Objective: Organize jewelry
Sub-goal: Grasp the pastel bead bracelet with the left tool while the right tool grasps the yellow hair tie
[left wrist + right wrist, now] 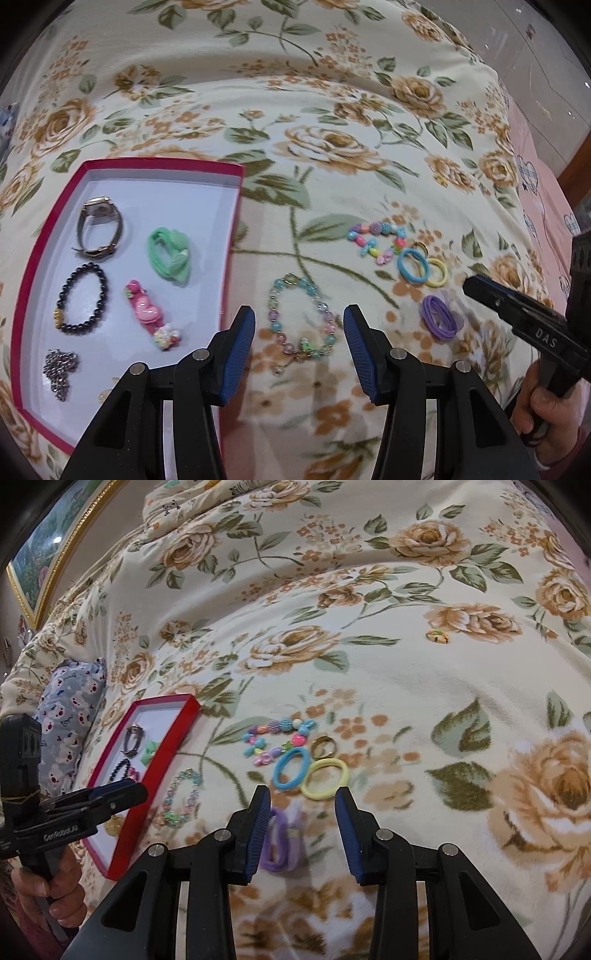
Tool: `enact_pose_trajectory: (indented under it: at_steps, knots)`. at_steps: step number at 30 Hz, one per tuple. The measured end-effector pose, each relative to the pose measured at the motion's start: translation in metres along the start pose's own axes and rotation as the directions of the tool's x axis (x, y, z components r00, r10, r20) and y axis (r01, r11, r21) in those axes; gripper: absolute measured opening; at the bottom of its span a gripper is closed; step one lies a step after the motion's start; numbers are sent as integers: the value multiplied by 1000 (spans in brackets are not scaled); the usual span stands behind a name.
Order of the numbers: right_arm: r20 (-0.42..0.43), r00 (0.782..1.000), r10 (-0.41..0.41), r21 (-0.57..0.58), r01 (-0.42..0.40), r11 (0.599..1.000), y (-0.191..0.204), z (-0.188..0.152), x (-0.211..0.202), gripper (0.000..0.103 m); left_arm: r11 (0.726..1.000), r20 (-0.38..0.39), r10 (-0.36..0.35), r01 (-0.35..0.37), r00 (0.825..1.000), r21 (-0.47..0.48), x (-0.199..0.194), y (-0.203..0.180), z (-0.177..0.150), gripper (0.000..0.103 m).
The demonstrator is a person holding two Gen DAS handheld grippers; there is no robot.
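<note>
Left wrist view shows the left gripper (299,325) spread wide around the pastel bead bracelet (301,318), right of the red box (236,206); closing could snag the blanket (332,110), while the empty right gripper (301,805) gapes.

three bracelets (301,317); one watch (99,226)

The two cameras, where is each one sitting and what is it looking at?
Left wrist: sits on the left gripper, looking forward and down over the pastel bead bracelet beside the red box on the floral blanket; the right gripper and its hand show at the right edge.
Right wrist: sits on the right gripper, looking over the purple hair tie; the left gripper and hand show at left.
Both share the box, bracelet, hair ties and blanket.
</note>
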State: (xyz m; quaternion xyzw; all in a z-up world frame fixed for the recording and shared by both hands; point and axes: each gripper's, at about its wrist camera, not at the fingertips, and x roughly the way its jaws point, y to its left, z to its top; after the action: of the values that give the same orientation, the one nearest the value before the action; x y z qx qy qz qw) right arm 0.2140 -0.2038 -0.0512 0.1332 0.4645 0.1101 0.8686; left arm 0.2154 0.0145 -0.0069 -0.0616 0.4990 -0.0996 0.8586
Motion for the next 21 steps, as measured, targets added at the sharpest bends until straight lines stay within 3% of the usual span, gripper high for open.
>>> enact_pose_trajectory:
  at_steps: [10, 14, 15, 17, 18, 21]
  knots:
    - [-62, 997, -47, -9, 47, 999, -15, 9, 32, 31, 999, -74, 20, -16, 997, 48, 40, -15, 1, 49]
    - [-85, 995, -58, -28, 56, 998, -14, 8, 46, 22, 996, -74, 51, -45, 996, 80, 53, -22, 1, 48]
    - [-83, 994, -63, -36, 60, 998, -13, 7, 47, 16, 995, -70, 57, -50, 996, 88, 54, -23, 1, 45]
    - [-81, 995, -66, -43, 62, 997, -12, 7, 46, 6, 993, -66, 60, -52, 996, 109, 58, -27, 0, 28]
    - [-81, 995, -64, -42, 60, 997, -12, 7, 46, 4, 993, -84, 47, -37, 995, 110, 61, -27, -1, 14]
    - [-69, 996, -56, -34, 54, 998, -12, 7, 42, 3, 993, -83, 36, -26, 996, 116, 65, -27, -2, 7]
